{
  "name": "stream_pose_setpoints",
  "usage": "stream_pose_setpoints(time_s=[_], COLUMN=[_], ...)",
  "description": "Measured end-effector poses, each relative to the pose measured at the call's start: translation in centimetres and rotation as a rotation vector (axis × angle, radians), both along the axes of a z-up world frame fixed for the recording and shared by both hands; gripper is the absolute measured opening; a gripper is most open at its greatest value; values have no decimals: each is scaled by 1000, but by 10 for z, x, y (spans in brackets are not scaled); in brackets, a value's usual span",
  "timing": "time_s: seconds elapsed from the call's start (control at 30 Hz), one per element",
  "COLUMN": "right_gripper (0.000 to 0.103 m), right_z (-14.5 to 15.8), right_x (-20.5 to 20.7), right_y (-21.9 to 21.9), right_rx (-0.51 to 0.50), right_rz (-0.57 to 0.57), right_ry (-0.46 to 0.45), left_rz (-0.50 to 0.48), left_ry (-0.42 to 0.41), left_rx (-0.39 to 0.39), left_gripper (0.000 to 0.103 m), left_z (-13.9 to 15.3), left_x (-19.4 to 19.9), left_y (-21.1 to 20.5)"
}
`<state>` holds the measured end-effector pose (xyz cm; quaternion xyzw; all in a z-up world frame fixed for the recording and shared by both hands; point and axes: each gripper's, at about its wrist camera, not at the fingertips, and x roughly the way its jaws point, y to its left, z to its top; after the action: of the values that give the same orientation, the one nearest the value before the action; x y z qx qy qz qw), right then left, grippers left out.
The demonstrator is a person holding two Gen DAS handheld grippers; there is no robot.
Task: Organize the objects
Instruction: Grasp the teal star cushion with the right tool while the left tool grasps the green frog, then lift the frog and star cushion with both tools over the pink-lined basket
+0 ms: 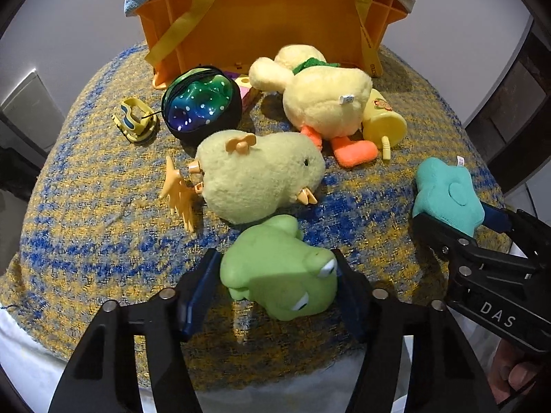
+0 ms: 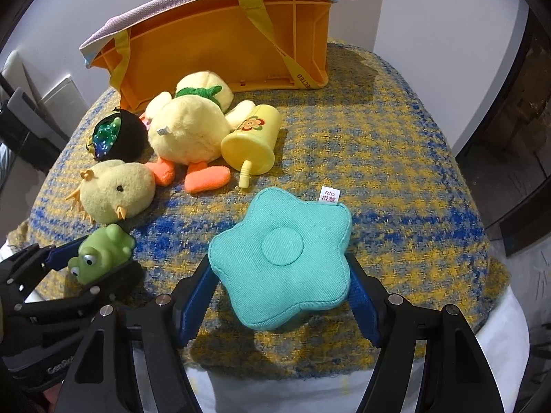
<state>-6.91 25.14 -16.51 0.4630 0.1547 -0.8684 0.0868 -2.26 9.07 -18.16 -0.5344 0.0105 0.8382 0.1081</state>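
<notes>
Left jaws clamping green frog (image 1: pixel 280 277), right jaws gripping teal star cushion (image 2: pixel 280 258)

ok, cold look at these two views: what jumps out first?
Each gripper has a toy between its fingers: the left gripper around a green frog, the right gripper around a teal star cushion. Behind them, an orange bin lies tipped on its side on the blue-yellow blanket, plush chicks in front.

Left gripper (image 1: pixel 275 296): black angular plastic frame, blue pads inside the fingers (image 1: pixel 198 292), round silver screws at the joints. Right gripper (image 2: pixel 280 304): same build, white "DAS" lettering on its body. Bare skin of a hand (image 1: pixel 513 375) behind it.
</notes>
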Motion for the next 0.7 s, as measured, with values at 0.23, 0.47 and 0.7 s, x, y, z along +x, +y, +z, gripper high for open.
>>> stream_pose_setpoints(time_s=[0.23, 0.47, 0.7], right_gripper=[71, 70, 70], right_z=[6, 35, 62], right_x=[5, 12, 16], right_y=[-1, -13, -36], right_rx=[14, 14, 8], right_rz=[-8, 9, 54], right_ry=[37, 83, 92], left_rz=[28, 72, 106], left_ry=[-15, -22, 28], left_rx=[33, 63, 58], left_gripper=[58, 58, 58], left_z=[5, 30, 63], left_x=[4, 3, 1], left_y=[-12, -33, -44])
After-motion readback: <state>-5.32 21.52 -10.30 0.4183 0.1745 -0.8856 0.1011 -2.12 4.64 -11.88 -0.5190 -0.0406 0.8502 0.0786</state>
